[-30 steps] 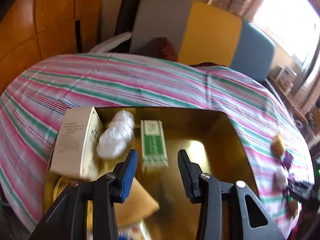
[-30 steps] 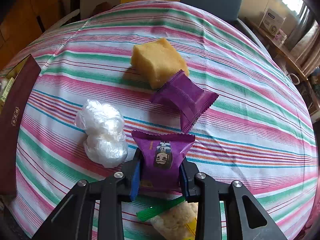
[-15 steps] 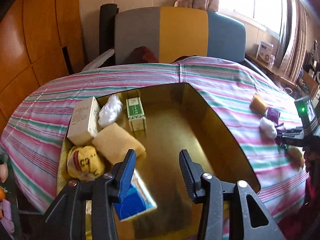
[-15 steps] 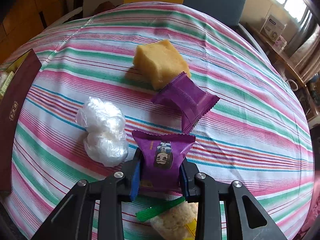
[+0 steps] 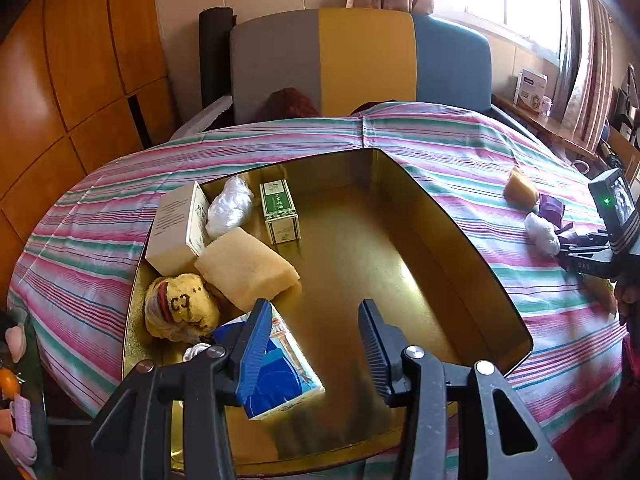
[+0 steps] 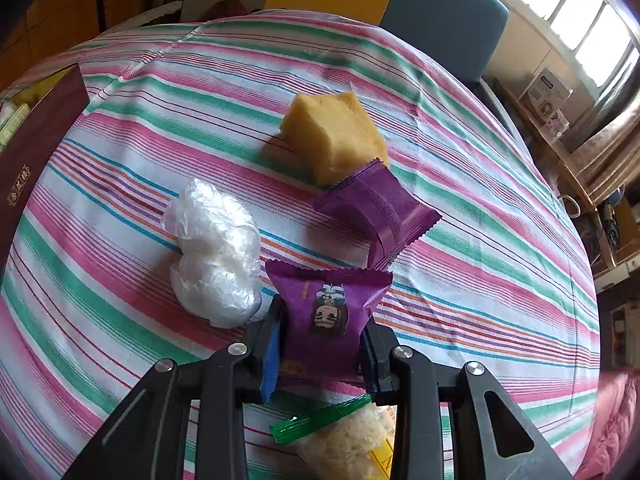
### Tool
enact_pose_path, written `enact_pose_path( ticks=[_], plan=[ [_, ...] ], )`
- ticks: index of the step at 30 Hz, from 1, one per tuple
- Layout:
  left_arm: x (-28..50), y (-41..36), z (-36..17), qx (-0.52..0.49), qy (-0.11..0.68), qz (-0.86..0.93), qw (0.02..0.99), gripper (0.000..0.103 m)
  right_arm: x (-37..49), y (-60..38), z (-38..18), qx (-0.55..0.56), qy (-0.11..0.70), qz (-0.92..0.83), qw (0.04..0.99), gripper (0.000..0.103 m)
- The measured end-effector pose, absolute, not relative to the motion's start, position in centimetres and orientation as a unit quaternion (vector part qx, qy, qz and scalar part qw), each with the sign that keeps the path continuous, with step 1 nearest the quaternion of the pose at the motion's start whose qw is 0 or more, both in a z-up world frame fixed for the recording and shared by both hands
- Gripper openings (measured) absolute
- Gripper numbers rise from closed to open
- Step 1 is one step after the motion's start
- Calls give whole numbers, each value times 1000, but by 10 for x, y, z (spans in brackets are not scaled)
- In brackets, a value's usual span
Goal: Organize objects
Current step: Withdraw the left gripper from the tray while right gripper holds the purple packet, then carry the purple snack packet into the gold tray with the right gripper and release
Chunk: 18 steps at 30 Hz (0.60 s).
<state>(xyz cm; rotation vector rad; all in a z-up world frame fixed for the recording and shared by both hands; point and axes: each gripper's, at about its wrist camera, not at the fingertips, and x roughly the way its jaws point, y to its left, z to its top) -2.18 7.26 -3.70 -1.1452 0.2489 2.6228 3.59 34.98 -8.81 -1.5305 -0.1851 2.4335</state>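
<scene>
My right gripper (image 6: 322, 316) is shut on a purple snack packet (image 6: 330, 288) with a cartoon figure, just above the striped tablecloth. Beyond it lie a second purple packet (image 6: 380, 212), a yellow sponge block (image 6: 336, 132) and a white plastic wad (image 6: 216, 248). My left gripper (image 5: 313, 312) hangs open over the near end of the gold box (image 5: 460, 236), with nothing between its fingers. Inside the box, on its left side, are a white carton (image 5: 172, 228), a plastic wad (image 5: 232, 208), a green box (image 5: 280, 208), a sponge (image 5: 248, 268), a yellow ball (image 5: 180, 312) and a blue carton (image 5: 280, 372).
A bag with a green seal (image 6: 344, 436) lies under the right gripper. The box's maroon outer wall (image 6: 36, 148) shows at the left of the right wrist view. A grey, yellow and blue chair back (image 5: 360, 60) stands behind the round table. The box's right half shows bare gold floor (image 5: 380, 264).
The left gripper has drawn back from the far items in the box, so the whole box now shows. The right gripper stays shut on the purple packet in the same place.
</scene>
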Motion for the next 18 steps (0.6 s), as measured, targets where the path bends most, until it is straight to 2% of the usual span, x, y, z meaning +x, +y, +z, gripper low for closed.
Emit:
enact_pose_path(
  ticks=[18],
  plan=[
    [-25,65,-38,-399,72,905,129,45,35,350,-87,-524,-82,838,130,33]
  ],
)
